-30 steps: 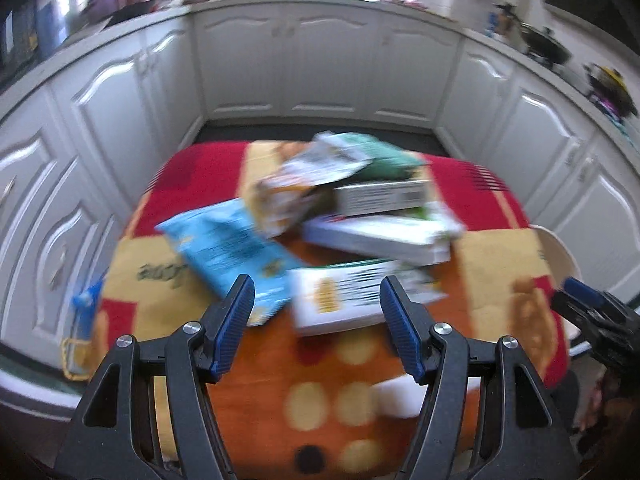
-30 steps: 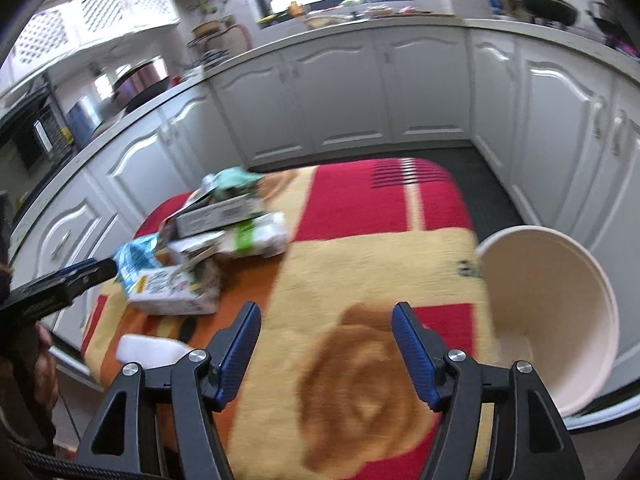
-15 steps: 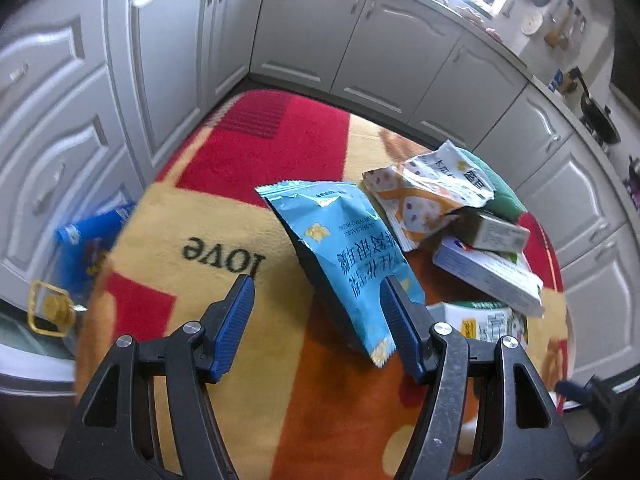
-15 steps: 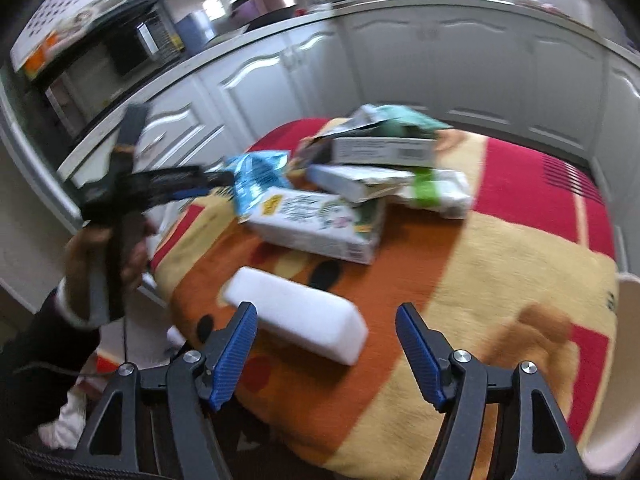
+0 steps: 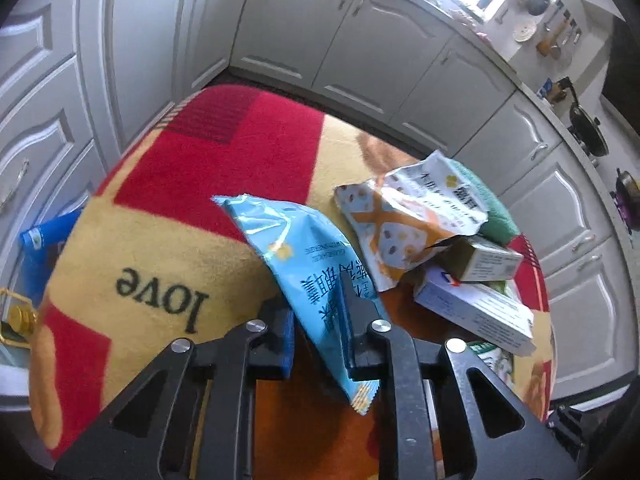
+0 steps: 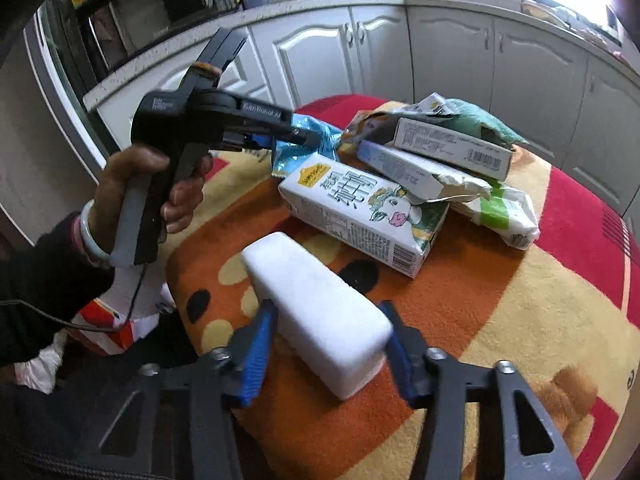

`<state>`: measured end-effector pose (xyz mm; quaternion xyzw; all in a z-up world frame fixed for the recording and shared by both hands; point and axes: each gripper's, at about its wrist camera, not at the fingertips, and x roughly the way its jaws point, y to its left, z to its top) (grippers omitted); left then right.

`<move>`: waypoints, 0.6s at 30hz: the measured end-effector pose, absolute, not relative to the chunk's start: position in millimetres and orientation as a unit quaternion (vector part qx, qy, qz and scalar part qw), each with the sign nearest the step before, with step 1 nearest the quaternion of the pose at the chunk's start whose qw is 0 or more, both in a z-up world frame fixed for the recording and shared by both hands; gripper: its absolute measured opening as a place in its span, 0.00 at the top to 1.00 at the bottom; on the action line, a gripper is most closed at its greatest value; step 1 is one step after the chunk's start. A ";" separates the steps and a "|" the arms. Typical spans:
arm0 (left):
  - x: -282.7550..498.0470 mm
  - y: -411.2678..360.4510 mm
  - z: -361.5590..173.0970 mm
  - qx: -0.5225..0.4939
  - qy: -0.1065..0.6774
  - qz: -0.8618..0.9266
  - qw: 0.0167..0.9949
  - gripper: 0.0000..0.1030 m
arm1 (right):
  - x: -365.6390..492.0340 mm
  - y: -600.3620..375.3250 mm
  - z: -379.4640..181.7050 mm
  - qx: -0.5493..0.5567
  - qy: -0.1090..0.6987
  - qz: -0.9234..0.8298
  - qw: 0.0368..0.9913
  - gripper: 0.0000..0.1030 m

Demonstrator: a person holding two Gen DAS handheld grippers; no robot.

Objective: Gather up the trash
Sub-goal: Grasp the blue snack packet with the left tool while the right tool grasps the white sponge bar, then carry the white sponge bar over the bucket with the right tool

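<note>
Right now the blue snack bag point(image 5: 304, 276) is sitting pinched between the left claw point(image 5: 320, 332) pads, its lower end hanging past the fingers, its upper end lying on the blanket-covered tabletop point(image 5: 160, 248). Over in the right wrist view the white foam block point(image 6: 316, 312) is lying on the orange patch of the blanket, and the right claw point(image 6: 326, 356) is straddling its near end, blue pads just beside both sides; cannot tell if they are pressing yet. Just beyond the block a milk carton point(image 6: 360, 216) is lying flat, and behind it flat boxes point(image 6: 452, 148), a green pouch point(image 6: 476, 120) and a white-green wrapper point(image 6: 500, 212) are piling together. An orange-white snack bag point(image 5: 408, 220) is resting beside the blue one. White cabinets point(image 5: 360, 44) are ringing the tabletop.
</note>
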<state>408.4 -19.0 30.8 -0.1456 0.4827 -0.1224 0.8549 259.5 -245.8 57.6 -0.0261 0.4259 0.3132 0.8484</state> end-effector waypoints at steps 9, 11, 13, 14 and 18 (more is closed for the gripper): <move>380.0 -6.5 79.9 -0.101 0.451 -0.120 0.879 0.93 | 240.1 -273.3 92.8 0.024 0.365 0.280 0.887 0.61; 370.4 -9.6 92.9 -0.092 0.443 -0.127 0.883 0.93 | 237.6 -280.1 99.1 0.030 0.355 0.260 0.897 0.61; 361.0 -15.8 103.9 -0.084 0.436 -0.138 0.886 0.93 | 235.3 -285.9 103.9 0.038 0.347 0.246 0.904 0.61; 356.0 -20.2 109.9 -0.079 0.432 -0.144 0.887 0.93 | 234.7 -289.9 105.8 0.041 0.344 0.233 0.909 0.61; 339.4 -48.8 127.1 -0.060 0.419 -0.179 0.888 0.93 | 233.8 -306.4 109.3 0.057 0.338 0.197 0.918 0.61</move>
